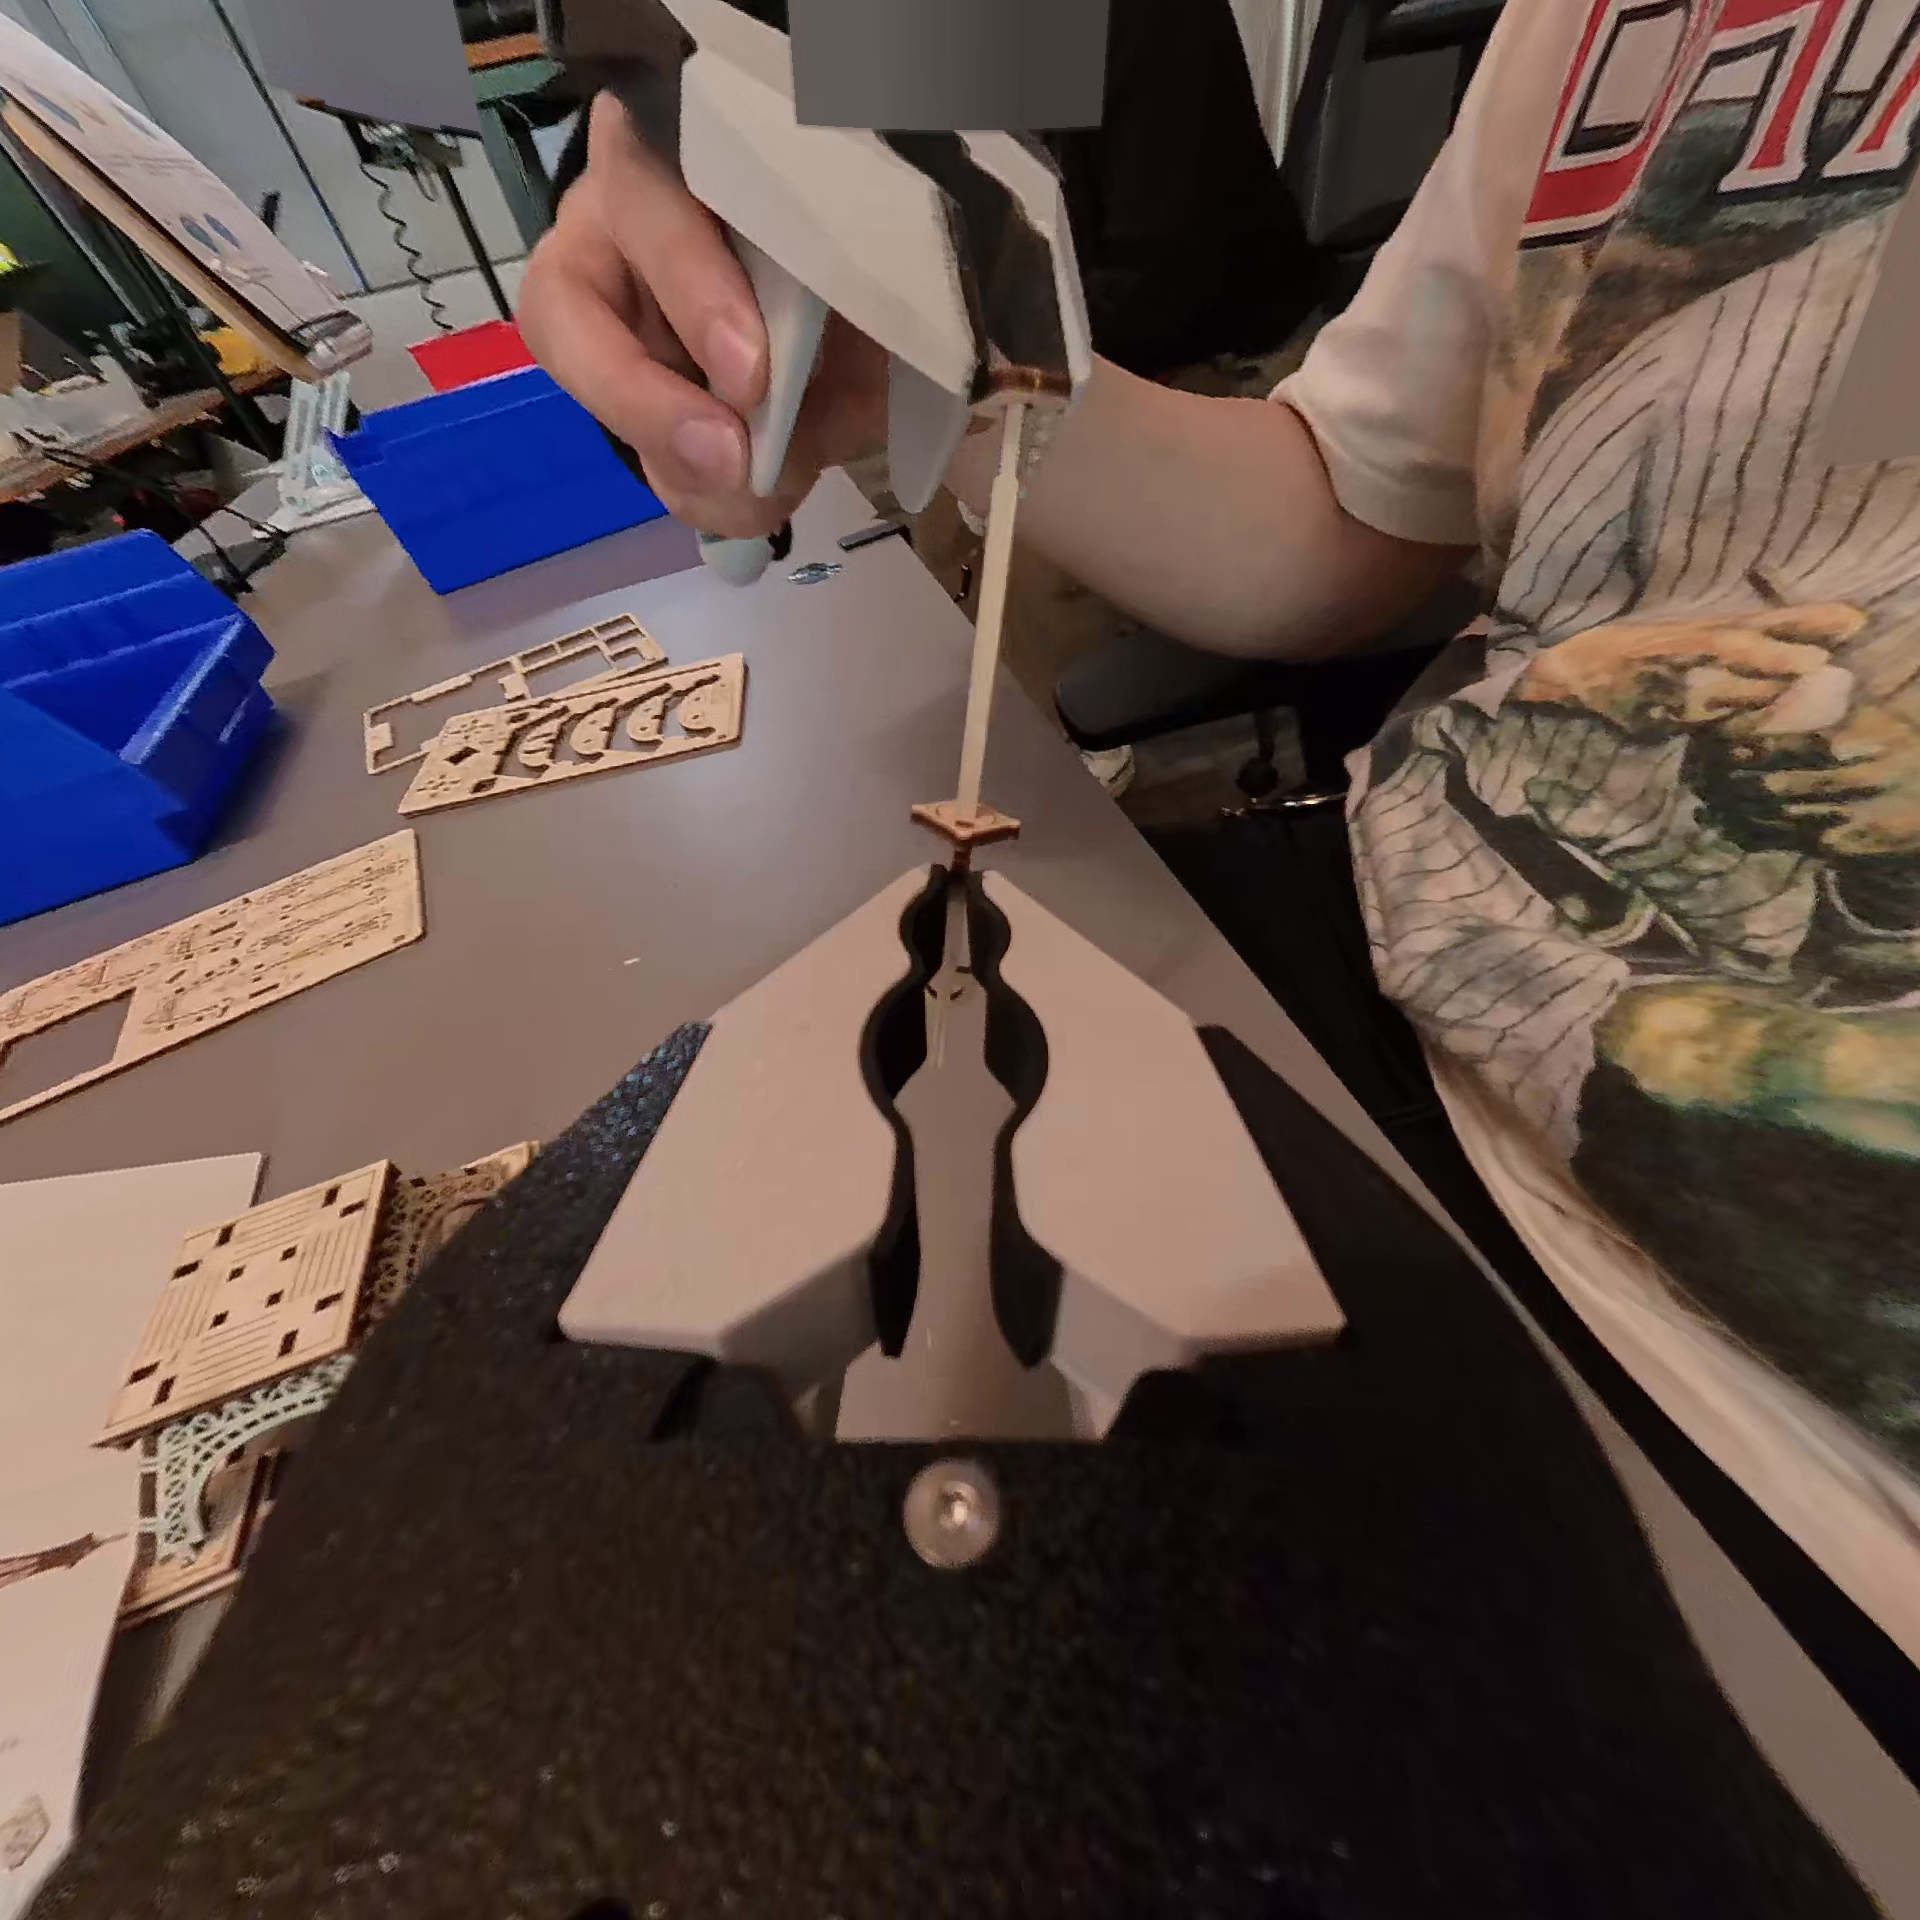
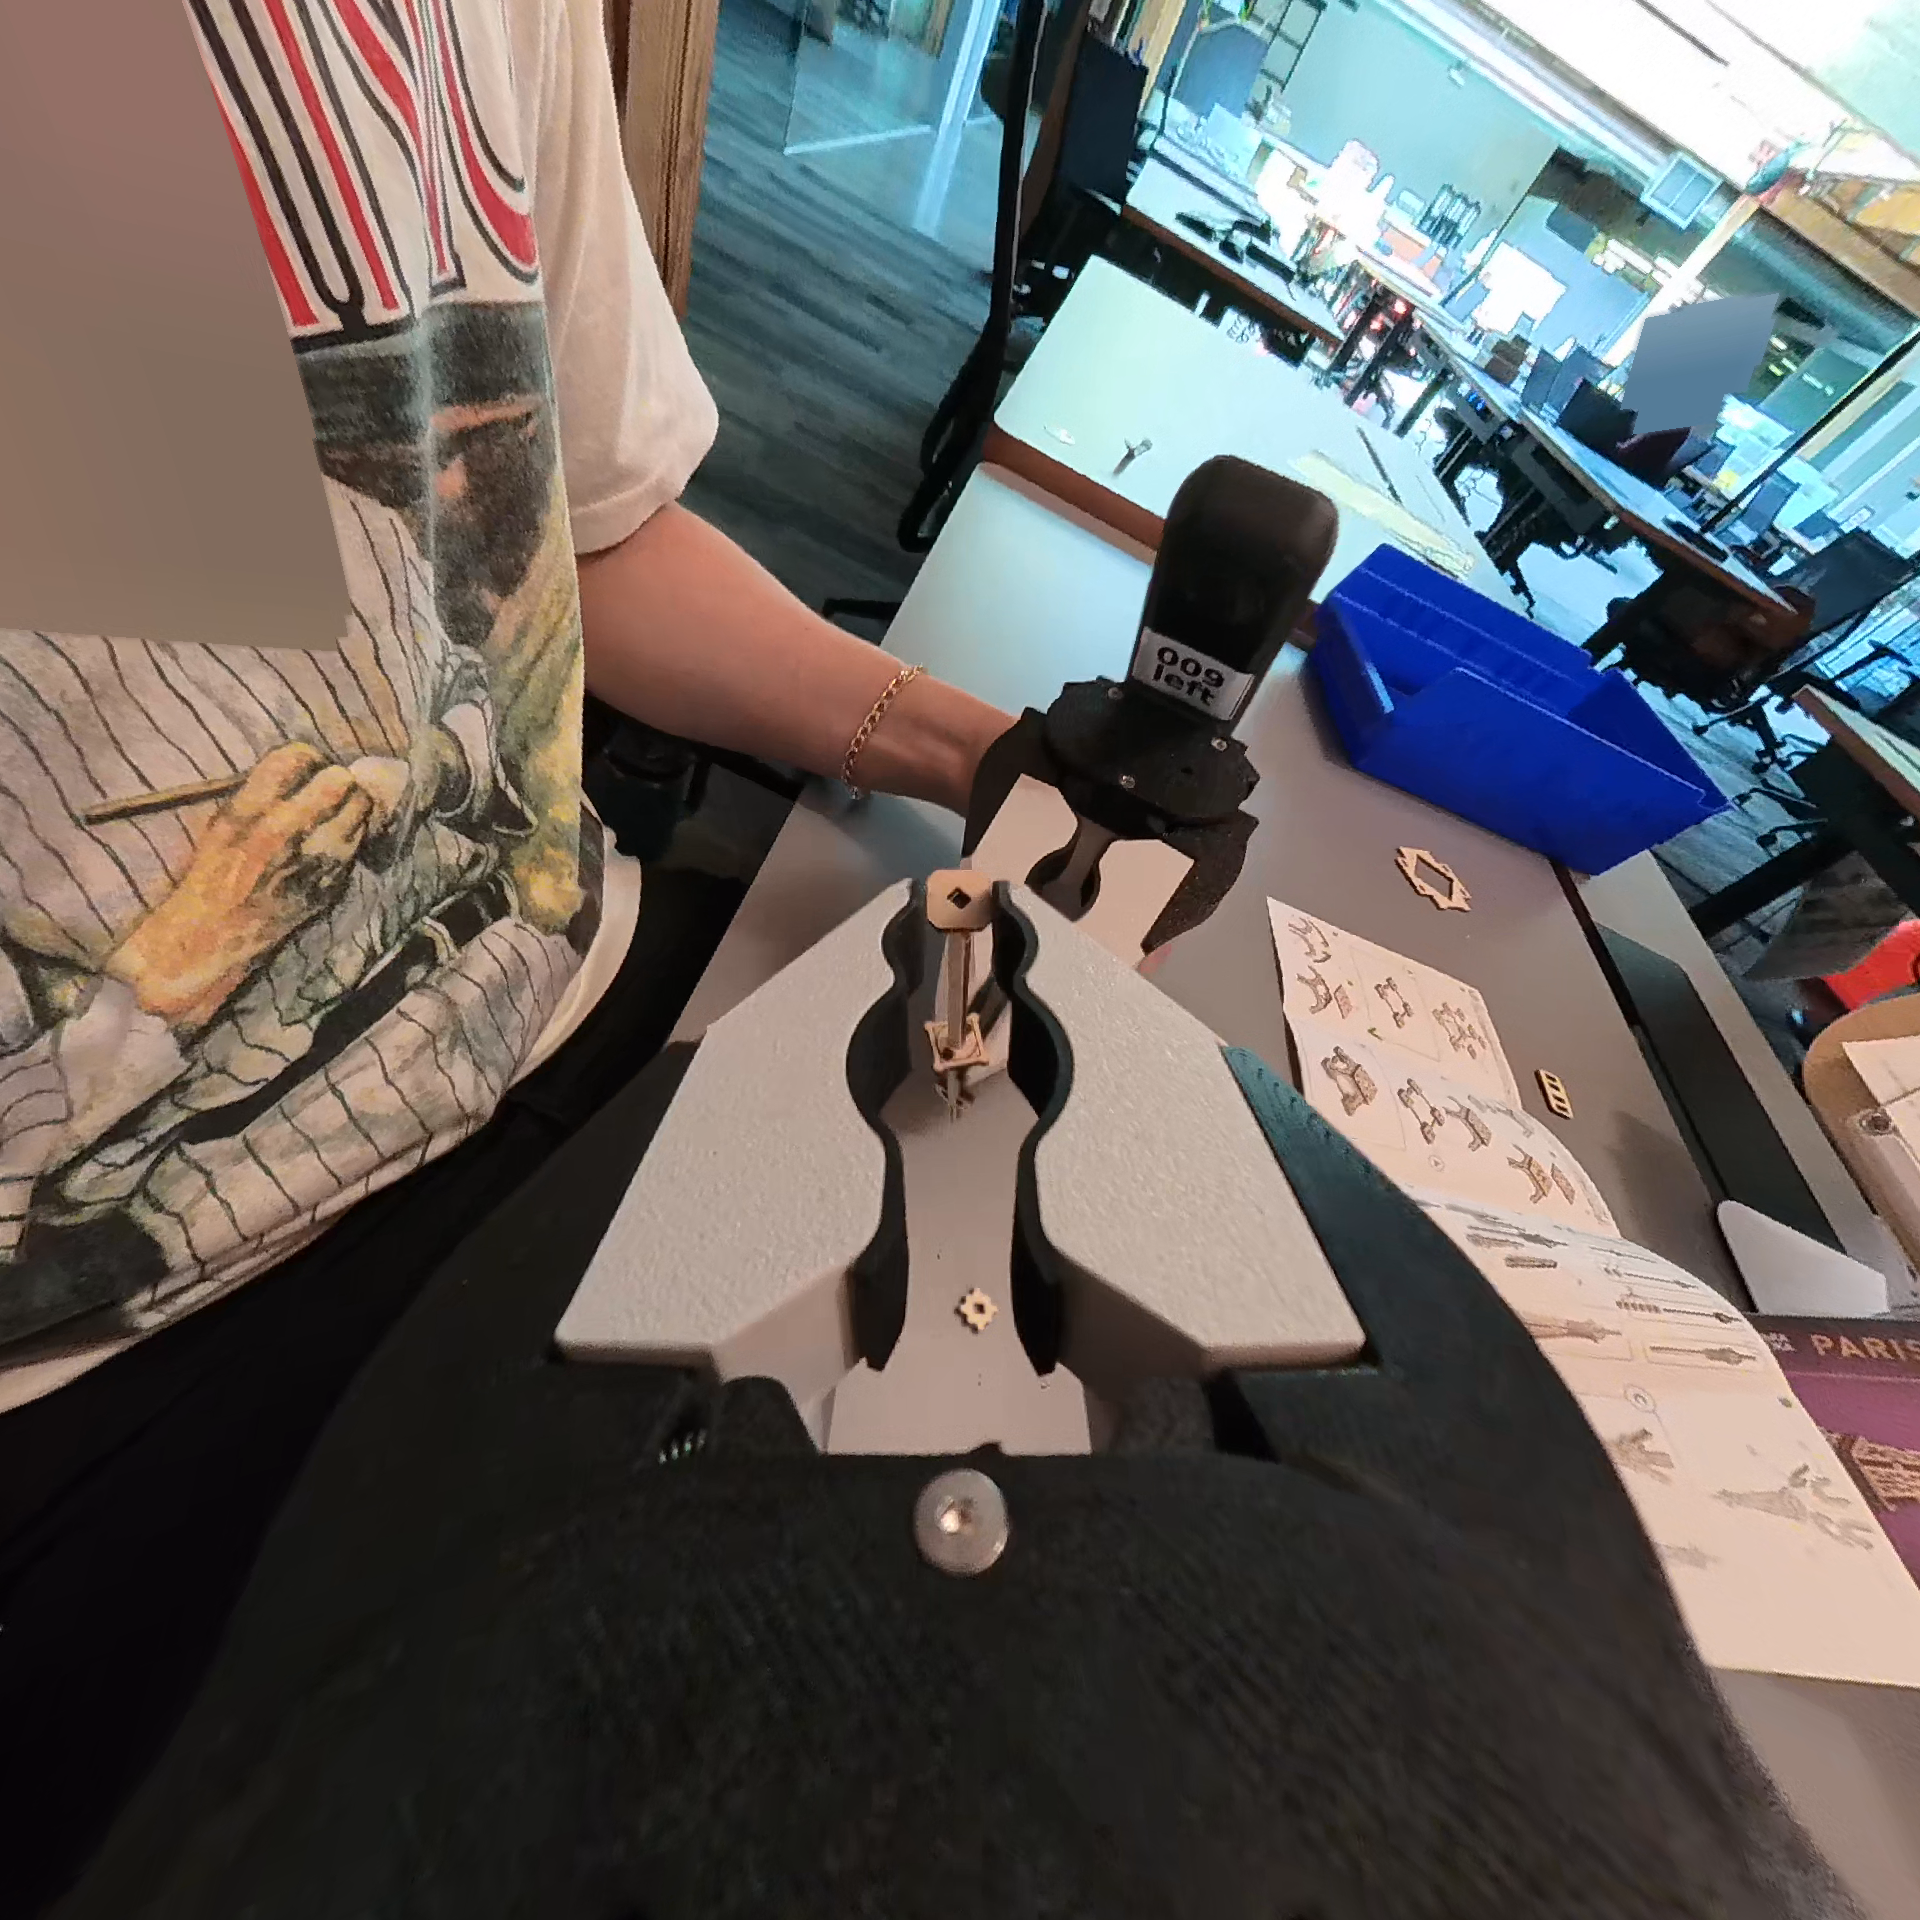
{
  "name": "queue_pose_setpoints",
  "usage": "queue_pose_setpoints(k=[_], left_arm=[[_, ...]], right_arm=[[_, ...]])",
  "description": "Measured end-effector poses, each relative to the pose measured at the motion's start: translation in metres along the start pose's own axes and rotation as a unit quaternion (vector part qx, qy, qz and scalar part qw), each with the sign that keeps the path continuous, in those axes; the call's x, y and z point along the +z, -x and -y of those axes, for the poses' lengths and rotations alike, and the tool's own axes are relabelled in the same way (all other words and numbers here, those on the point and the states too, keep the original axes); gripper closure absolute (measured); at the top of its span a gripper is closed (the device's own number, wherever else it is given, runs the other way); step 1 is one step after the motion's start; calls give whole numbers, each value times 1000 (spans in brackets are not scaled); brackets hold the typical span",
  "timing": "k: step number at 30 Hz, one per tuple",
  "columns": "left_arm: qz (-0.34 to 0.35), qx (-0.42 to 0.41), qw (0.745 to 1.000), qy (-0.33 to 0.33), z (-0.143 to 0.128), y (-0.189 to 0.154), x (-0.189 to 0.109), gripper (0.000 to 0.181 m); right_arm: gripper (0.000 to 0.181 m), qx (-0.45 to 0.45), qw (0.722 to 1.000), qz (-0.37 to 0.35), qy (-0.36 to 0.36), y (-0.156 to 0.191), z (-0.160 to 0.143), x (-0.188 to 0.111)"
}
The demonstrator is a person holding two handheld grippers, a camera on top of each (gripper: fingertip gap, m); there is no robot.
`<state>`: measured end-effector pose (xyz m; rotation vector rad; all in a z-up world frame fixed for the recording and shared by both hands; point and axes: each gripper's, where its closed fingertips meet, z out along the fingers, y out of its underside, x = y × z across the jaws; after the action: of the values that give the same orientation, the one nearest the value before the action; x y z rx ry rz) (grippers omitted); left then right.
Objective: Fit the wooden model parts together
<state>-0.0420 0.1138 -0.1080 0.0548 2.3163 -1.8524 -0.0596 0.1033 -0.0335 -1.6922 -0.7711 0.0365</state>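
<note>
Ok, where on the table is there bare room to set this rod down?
Bare table lies between the punched sheets and the left tongs gripping the wooden rod. Another strip lies between the blue bin and the instruction sheet, holding one small cutout. Crowded around the tower base.

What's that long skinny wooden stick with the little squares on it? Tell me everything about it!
The long thin pale wooden stick looks like laser-cut plywood. A small square wooden plate with dark burnt edges is threaded on near one end, and another square plate caps the other end. The left gripper pinches one end and the right gripper pinches the other, so the stick hangs in the air above the grey table, touching nothing else.
</note>
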Motion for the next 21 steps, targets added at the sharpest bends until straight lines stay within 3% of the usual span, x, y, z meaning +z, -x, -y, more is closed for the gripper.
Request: queue_pose_setpoints(k=[11,21], left_arm=[[74,21,997,-16,4,20,-2,181],[62,28,997,-48,10,16,2,181]], right_arm=[[171,0,999,-35,-2,-12,-1,-4],[172,3,999,-32,-31,-12,6,-6]])
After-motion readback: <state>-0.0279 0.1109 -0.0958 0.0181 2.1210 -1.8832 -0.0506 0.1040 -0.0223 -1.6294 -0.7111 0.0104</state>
